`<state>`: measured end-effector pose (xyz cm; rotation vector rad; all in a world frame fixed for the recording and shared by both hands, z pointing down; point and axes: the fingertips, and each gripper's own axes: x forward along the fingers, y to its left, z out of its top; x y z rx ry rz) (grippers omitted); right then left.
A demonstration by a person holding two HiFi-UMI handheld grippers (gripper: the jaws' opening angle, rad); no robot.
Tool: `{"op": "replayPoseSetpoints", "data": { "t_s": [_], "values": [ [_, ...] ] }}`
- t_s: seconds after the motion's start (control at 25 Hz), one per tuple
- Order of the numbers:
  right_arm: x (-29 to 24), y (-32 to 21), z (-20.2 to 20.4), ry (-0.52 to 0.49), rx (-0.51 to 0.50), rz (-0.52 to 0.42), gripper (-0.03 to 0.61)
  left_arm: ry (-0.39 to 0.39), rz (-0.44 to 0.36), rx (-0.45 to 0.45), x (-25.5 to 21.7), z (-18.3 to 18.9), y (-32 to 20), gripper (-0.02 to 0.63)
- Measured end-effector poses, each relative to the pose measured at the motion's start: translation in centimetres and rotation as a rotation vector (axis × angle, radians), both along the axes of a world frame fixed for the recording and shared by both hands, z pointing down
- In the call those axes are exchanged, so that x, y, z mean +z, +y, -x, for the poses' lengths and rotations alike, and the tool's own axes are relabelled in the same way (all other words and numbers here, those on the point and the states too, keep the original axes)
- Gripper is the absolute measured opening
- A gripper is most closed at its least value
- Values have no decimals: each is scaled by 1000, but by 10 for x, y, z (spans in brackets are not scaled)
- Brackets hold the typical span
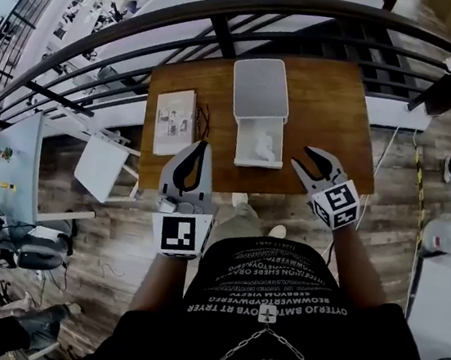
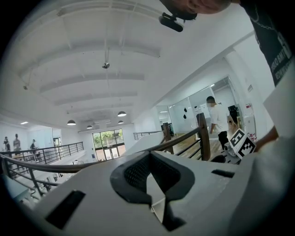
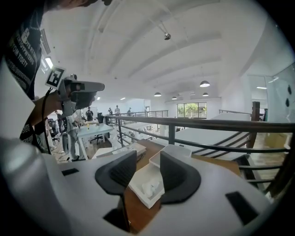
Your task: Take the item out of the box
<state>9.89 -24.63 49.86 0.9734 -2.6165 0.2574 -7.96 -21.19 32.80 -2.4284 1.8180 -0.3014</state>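
**Operator:** Which tool is better placed for this one?

**Spotter:** Your right tool, I'd judge. Nearest you, at the lower edge of the counter, your tools flank the box. The left tool is at its lower left and the right tool at its lower right, and the right one is the closer.

**Operator:** How do the jaws stand?

**Spotter:** Your right tool's jaws are spread wide and grip nothing. In the right gripper view the open tray of the box shows through the gap between them, but it lies well apart from the pads. Your left tool's jaws are pressed together at the tips, with nothing between them.

**Operator:** And where is the item?

**Spotter:** The item is a small white thing whose shape I can't make out. It lies inside the tray, toward the right half in the head view. From your right tool it sits to the left and a little up the frame. The box's long axis runs straight up the frame, away from you. The lid lies just beyond the tray, toward the counter's far edge. You'd likely come in leftward, over the tray's right wall.
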Motion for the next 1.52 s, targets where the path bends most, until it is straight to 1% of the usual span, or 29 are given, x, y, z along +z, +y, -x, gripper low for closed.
{"op": "replayPoseSetpoints", "data": {
  "t_s": [0.32, 0.52, 0.76, 0.88, 1.16, 1.36, 1.52],
  "values": [
    [33, -38, 42, 43, -6, 54, 158, 14, 13, 7, 6, 44, -48, 6],
    [56, -64, 58, 72, 1, 86, 158, 15, 21, 25, 11, 62, -81, 6],
    [98, -86, 74, 107, 14, 134, 158, 19, 17, 50, 22, 80, -116, 6],
    [124, -91, 81, 137, 8, 170, 158, 22, 22, 61, 29, 88, -128, 5],
    [183, -97, 98, 186, -24, 286, 160, 25, 50, 73, 42, 102, -151, 6],
    [212, -100, 111, 239, -49, 336, 170, 23, 66, 76, 47, 114, -163, 6],
    [235, -100, 118, 309, -76, 367, 179, 21, 81, 74, 54, 126, -169, 6]
  ]
}}
